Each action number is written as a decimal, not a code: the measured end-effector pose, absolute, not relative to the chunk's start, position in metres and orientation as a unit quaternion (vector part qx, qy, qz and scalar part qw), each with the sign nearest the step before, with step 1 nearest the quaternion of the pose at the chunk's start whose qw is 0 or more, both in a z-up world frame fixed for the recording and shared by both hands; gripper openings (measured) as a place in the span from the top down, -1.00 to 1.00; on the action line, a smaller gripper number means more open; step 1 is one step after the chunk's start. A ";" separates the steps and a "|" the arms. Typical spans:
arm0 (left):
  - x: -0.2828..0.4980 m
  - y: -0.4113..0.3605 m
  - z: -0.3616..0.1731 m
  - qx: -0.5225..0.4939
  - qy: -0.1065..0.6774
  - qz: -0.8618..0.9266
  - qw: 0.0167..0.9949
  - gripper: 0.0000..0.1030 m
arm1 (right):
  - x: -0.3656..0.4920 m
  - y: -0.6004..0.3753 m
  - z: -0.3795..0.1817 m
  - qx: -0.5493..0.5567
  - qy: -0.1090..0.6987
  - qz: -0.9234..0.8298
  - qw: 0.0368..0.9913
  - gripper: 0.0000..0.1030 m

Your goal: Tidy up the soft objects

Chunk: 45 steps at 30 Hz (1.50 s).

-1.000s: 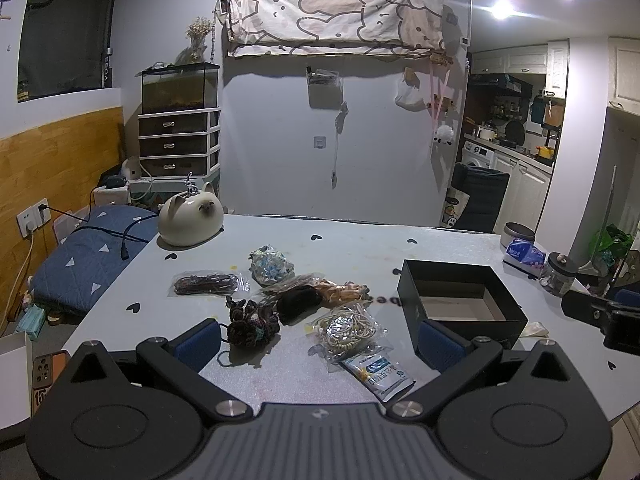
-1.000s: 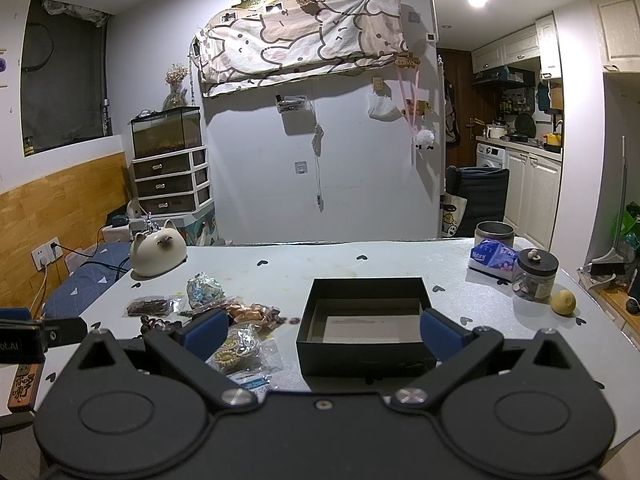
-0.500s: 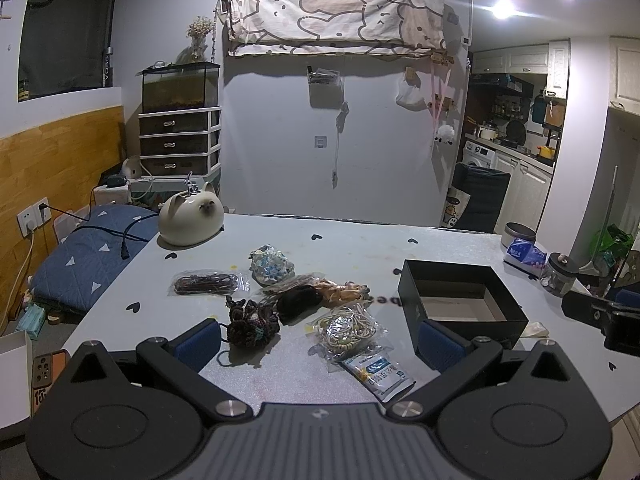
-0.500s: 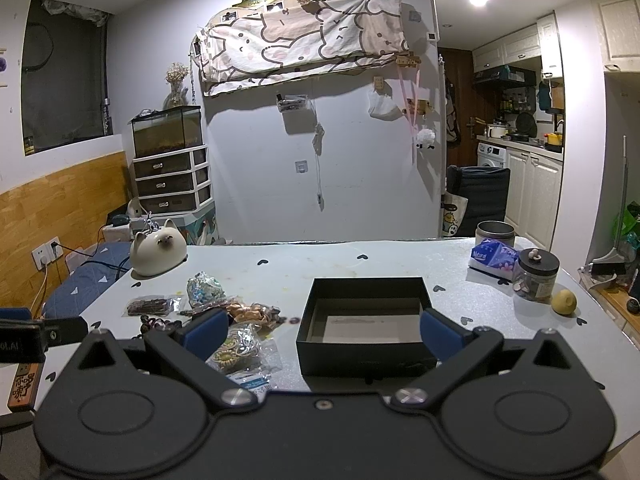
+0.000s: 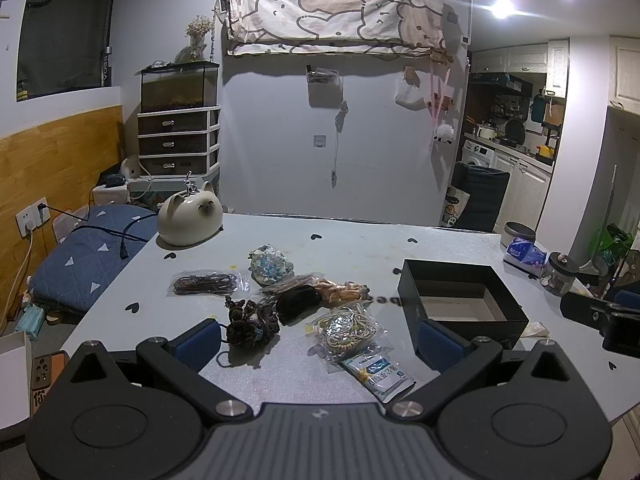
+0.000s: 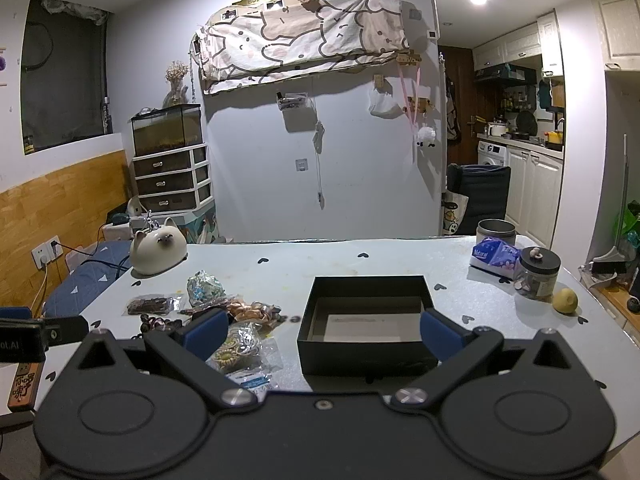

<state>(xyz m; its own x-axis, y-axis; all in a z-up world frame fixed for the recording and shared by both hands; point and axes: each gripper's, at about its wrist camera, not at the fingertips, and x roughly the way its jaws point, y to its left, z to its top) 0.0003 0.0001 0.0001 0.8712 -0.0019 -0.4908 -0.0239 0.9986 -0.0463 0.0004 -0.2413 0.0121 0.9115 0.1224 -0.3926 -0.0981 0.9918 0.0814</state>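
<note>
Two grippers are hovering over a grey tabletop (image 5: 400,240), both with fingers spread wide and holding nothing. Ahead of the left gripper (image 5: 316,342) a cluster of soft things is lying: a dark scrunchie (image 5: 250,322), a black one (image 5: 298,302), an orange one (image 5: 344,290), a blue one (image 5: 270,264), and bagged hair ties (image 5: 346,330). Ahead of the right gripper (image 6: 322,330) an open black box (image 6: 366,322) is sitting empty, just right of the cluster.

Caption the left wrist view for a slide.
Open left gripper hovers before bagged hair ties beside an empty black box.
</note>
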 end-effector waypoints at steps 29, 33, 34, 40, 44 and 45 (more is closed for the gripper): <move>0.003 0.002 -0.006 -0.025 0.255 0.005 0.967 -1.00 | -0.003 -0.243 0.006 0.029 0.204 0.055 0.977 -1.00; 0.003 0.002 -0.008 -0.025 0.255 0.004 0.967 -1.00 | -0.003 -0.242 0.007 0.029 0.205 0.055 0.977 -1.00; 0.003 0.000 -0.008 -0.025 0.256 0.004 0.966 -1.00 | -0.001 -0.242 0.008 0.029 0.205 0.056 0.977 -1.00; 0.003 -0.003 -0.018 -0.028 0.256 0.010 0.966 -1.00 | 0.005 -0.236 0.006 0.023 0.209 0.062 0.976 -1.00; 0.007 0.005 -0.016 -0.030 0.258 0.015 0.965 -1.00 | 0.012 -0.232 0.008 0.024 0.214 0.064 0.975 -1.00; 0.008 0.008 -0.015 -0.031 0.258 0.017 0.965 -1.00 | 0.015 -0.230 0.008 0.022 0.215 0.065 0.974 -1.00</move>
